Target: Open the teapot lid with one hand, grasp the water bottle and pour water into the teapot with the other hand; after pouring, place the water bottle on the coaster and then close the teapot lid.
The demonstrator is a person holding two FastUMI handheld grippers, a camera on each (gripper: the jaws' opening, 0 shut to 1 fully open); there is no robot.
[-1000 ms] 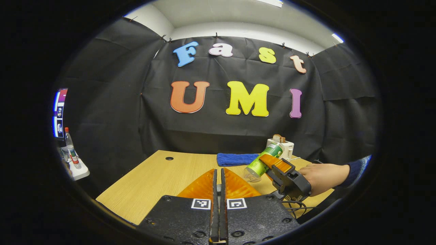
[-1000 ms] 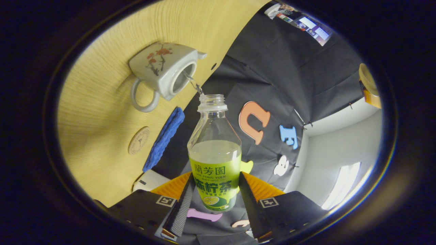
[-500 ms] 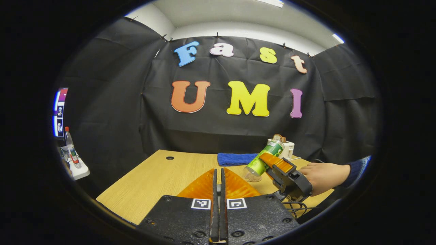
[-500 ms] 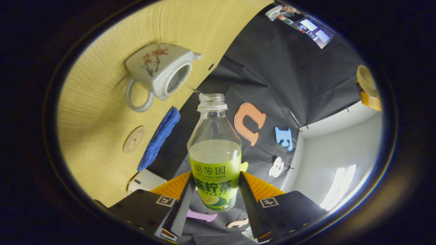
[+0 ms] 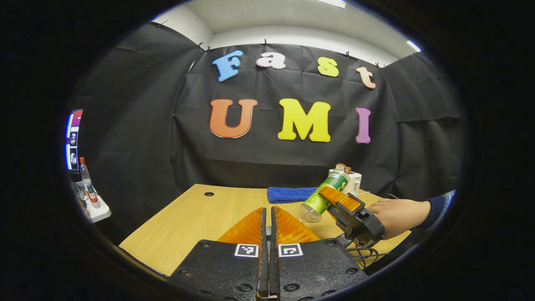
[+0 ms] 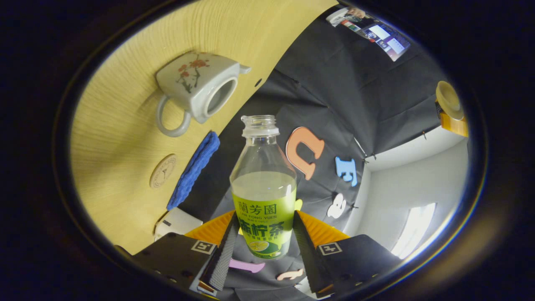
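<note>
The stream had stopped: half a second earlier a thin thread of water ran from the water bottle [image 6: 263,184] into the teapot [image 6: 196,94], and now nothing bridged the two. The bottle had also rolled back a little from its steepest tilt, its mouth clear of the pot's opening. My read was that pouring was over and the trip to the coaster [image 6: 163,171] came next, with the lid to follow.

The surface [image 5: 196,217] looked much the same in the left gripper view, and that view gave the outside picture: the right claw [image 5: 334,198], gripped by a hand [image 5: 395,213], carried the bottle [image 5: 325,194] at a slant, neck down, above the wood. The right gripper view added what the other lacked: the open-topped teapot standing lidless, the round coaster just past it beside the blue cloth [image 6: 192,171], and liquid left in the bottle's lower half.

The right claw [image 6: 264,240] was clamped on the bottle's labelled body, a finger on each side. The left claw [image 5: 268,234] was pressed nearly closed; something small seemed pinched between its fingers, probably the lid's knob, though I couldn't tell for sure.
</note>
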